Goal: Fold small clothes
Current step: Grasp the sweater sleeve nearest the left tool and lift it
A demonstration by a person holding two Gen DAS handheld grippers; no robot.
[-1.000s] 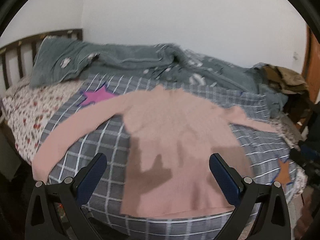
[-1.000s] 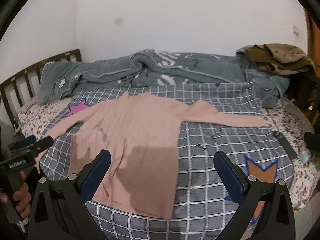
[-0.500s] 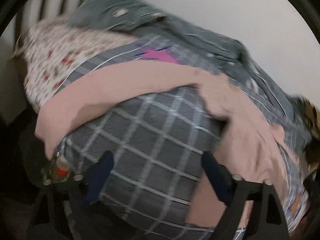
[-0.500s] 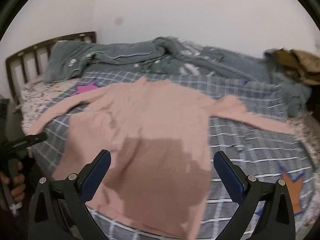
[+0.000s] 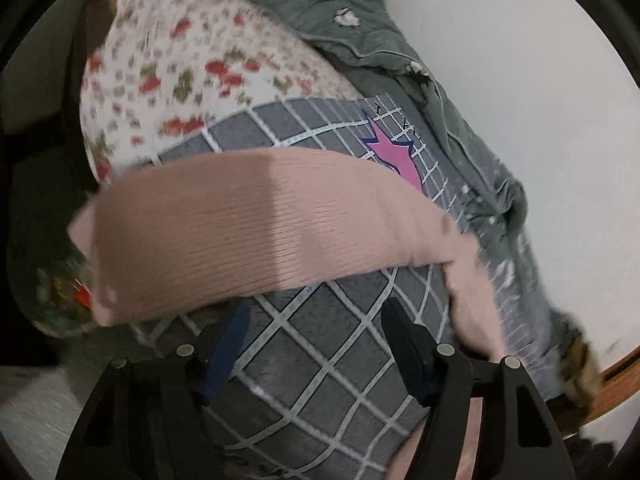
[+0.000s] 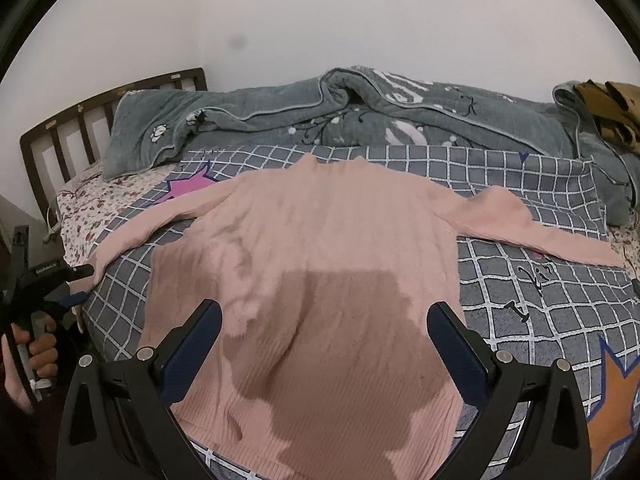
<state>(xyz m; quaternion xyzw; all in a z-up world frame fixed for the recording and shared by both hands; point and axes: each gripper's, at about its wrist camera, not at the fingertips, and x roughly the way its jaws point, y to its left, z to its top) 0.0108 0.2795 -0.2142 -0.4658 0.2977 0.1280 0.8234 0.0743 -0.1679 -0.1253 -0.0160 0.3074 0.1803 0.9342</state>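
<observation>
1. Right claw (image 6: 322, 344): fingers wide apart, nothing held, above the hem of the pink sweater (image 6: 320, 280).
2. Left claw (image 5: 314, 344): fingers apart, empty, at the bed's left edge just short of the sweater's left sleeve (image 5: 256, 224).
3. Sweater lies flat, sleeves outspread, on the grey checked blanket (image 6: 540, 320).
4. Grey quilt (image 6: 360, 116) bunched along the bed's far edge.

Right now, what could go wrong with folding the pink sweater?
The left gripper is open just short of the sleeve, so it might pinch the checked blanket too. That sleeve's cuff lies at the bed's edge and may slide off. The pink sweater is wrinkled, so a fold could trap creases.
</observation>
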